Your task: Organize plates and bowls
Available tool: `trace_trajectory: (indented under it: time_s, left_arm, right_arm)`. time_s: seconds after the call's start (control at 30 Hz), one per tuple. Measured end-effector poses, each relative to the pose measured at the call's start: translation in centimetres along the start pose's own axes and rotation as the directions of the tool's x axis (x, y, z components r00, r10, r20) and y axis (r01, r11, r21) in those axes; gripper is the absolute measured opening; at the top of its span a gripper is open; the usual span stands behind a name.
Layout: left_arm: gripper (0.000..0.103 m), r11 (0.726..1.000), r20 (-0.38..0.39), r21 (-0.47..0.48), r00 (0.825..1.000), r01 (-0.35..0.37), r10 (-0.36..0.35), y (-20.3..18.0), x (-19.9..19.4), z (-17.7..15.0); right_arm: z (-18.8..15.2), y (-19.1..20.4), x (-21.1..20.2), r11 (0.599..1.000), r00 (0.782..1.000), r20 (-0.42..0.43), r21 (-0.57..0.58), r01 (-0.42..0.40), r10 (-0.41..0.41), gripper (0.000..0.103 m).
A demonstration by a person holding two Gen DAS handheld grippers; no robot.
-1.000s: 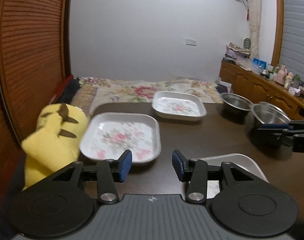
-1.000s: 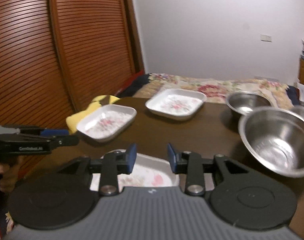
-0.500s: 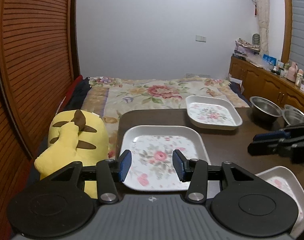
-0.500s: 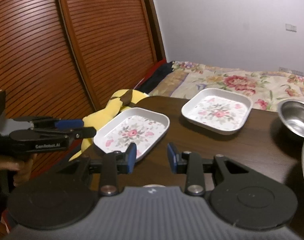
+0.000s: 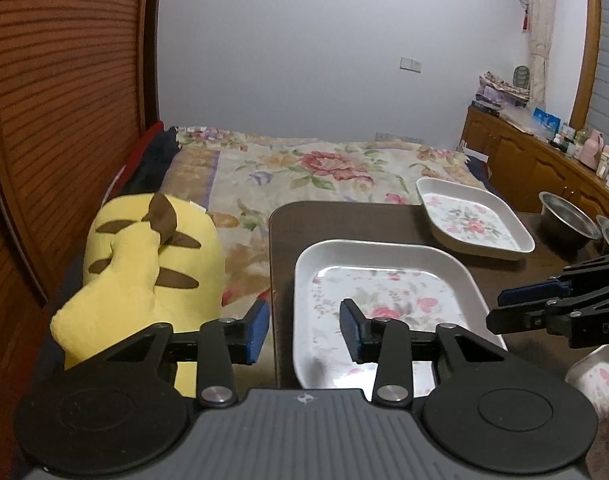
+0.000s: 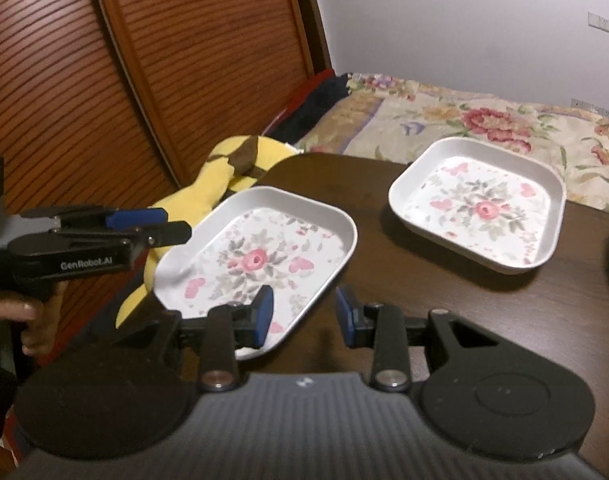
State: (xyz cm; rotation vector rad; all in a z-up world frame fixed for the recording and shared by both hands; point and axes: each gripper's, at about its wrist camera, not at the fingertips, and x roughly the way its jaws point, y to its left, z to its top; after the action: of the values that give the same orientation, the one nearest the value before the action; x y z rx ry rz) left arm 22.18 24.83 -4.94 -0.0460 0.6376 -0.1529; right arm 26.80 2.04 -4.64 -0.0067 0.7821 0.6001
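A white floral plate [image 5: 384, 280] [image 6: 256, 248] lies at the table's near left corner. My left gripper [image 5: 304, 334] [image 6: 176, 224] straddles its left rim, one finger off the table edge and one over the plate. The jaws are closing, and the pads are still clear of the rim. My right gripper [image 6: 304, 318] [image 5: 498, 305] stands open across the same plate's right rim, touching nothing. A second floral plate [image 5: 472, 216] [image 6: 480, 204] sits farther back. A third plate [image 5: 596, 384] shows at the lower right. Two steel bowls [image 5: 568, 216] stand at the right edge.
The dark wooden table [image 5: 344, 220] ends just left of the near plate. A yellow plush toy [image 5: 144, 256] [image 6: 224, 168] lies beside that edge on a floral bed [image 5: 304, 168]. Slatted wooden doors [image 6: 144, 80] close off the left, and a cluttered sideboard [image 5: 544, 152] lines the right wall. A person's hand [image 6: 20, 312] holds the left gripper.
Both grippers have travelled left and slightly down to the near plate, one on each side. The left jaws have narrowed. The steel bowls have slid to the right edge of the left wrist view.
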Motion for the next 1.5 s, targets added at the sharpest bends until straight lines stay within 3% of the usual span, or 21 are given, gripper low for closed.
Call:
trace_trajectory:
  time_s: [0.43, 0.73, 1.5]
  left_arm:
    - [0.02, 0.999, -0.015, -0.019, 0.999, 0.041, -0.042, 1.0, 1.0, -0.5]
    - [0.017, 0.999, -0.029, -0.024, 0.999, 0.041, -0.042, 0.9, 1.2, -0.9]
    - [0.01, 0.999, -0.035, -0.033, 0.999, 0.04, -0.041, -0.3, 0.2, -1.2]
  right_arm:
    - [0.2, 0.3, 2.2, 1.0, 0.999, -0.048, -0.022, 0.015, -0.016, 0.031]
    - [0.1, 0.3, 2.6, 0.999, 0.999, -0.05, -0.029, 0.021, -0.023, 0.022]
    - [0.0, -0.1, 2.5, 0.999, 0.998, -0.055, -0.01, 0.031, -0.031, 0.018]
